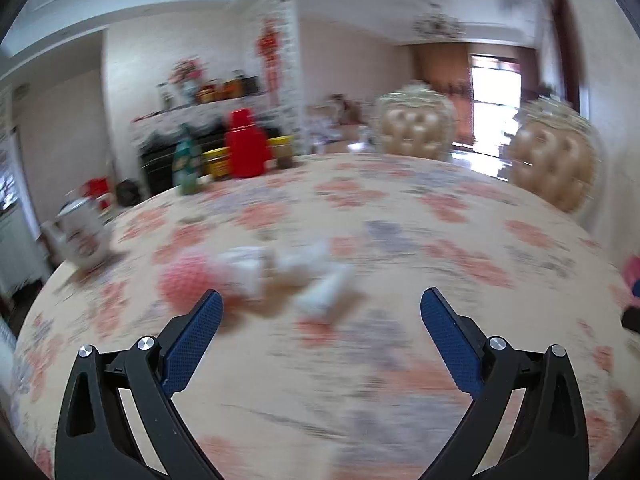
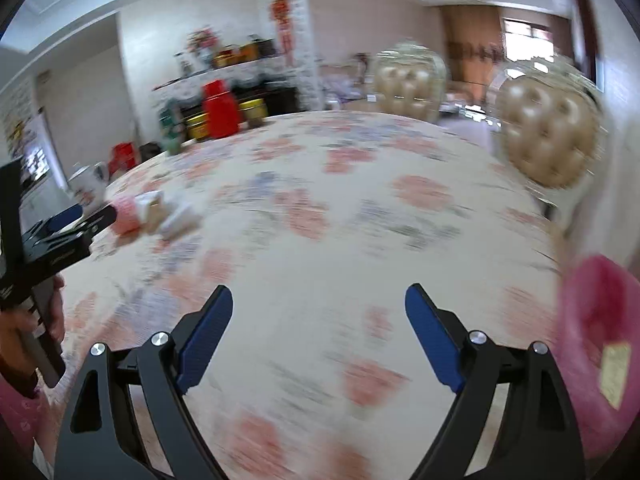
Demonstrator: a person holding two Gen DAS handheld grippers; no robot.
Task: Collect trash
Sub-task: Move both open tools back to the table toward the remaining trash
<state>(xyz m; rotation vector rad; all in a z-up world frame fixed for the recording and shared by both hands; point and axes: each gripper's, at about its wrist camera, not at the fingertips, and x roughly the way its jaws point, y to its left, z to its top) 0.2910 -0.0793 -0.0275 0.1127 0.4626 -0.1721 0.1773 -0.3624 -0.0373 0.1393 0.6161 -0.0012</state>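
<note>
Fingers (image 1: 200, 332) L+R spread, holding nothing; trash pile (image 1: 260, 276) just ahead L; tablecloth (image 2: 320, 240) bare ahead R.

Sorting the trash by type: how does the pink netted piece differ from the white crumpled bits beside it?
The pink netted piece is rounded and one lump; the white crumpled bits are several irregular scraps. The pink one lies at the left end of the pile near the left claw's left finger; the white ones spread rightward. Both lie loose on the floral tablecloth; blur hides finer detail.
</note>
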